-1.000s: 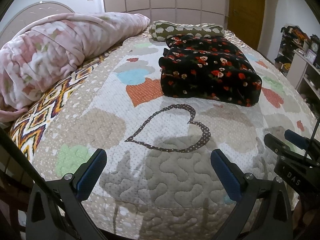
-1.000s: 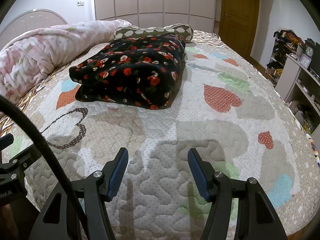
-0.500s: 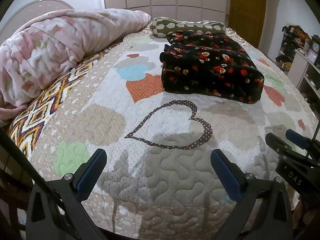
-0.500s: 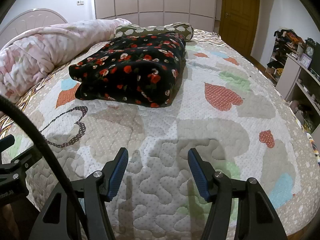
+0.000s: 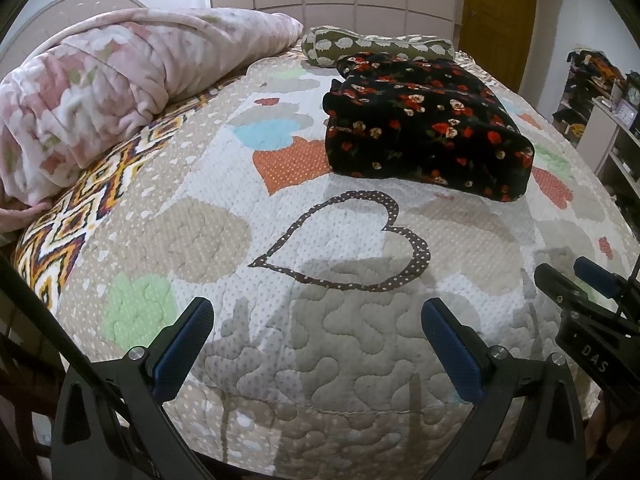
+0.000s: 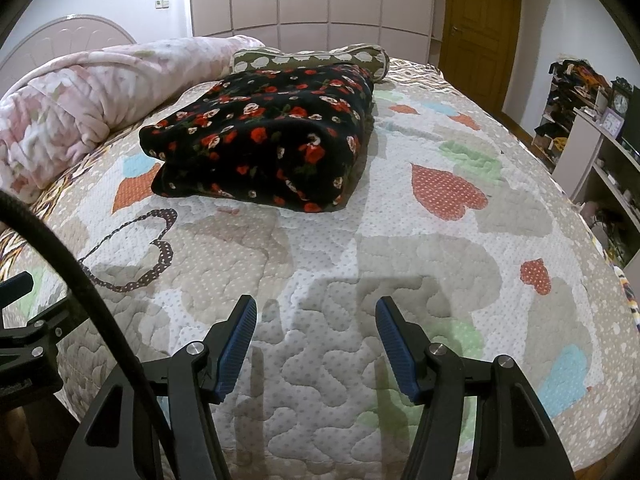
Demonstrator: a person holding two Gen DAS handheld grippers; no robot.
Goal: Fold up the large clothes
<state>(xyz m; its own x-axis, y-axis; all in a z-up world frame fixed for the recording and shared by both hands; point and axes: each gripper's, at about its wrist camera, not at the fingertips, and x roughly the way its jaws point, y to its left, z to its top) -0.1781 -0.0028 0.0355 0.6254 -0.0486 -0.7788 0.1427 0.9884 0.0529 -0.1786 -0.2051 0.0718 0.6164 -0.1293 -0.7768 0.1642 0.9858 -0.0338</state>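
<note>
A black garment with red and white flowers (image 5: 424,132) (image 6: 268,140) lies folded into a thick bundle on the bed's quilt (image 5: 320,240) (image 6: 400,240), in the middle toward the far side. My left gripper (image 5: 318,320) hangs over the quilt's near edge, open, with nothing between its blue pads. My right gripper (image 6: 316,320) hovers beside it, also open and empty, well short of the garment. The right gripper's tip (image 5: 576,284) shows at the right edge of the left wrist view.
A rolled pink floral blanket (image 5: 100,88) (image 6: 72,104) lies along the left of the bed. A green patterned pillow (image 5: 376,46) (image 6: 308,58) sits behind the garment. Shelves with clutter (image 6: 592,120) stand to the right, a wooden door (image 6: 480,28) beyond.
The left wrist view has tilted slightly, so the garment sits a little higher in it. Both grippers stay open and nothing on the bed has moved.
</note>
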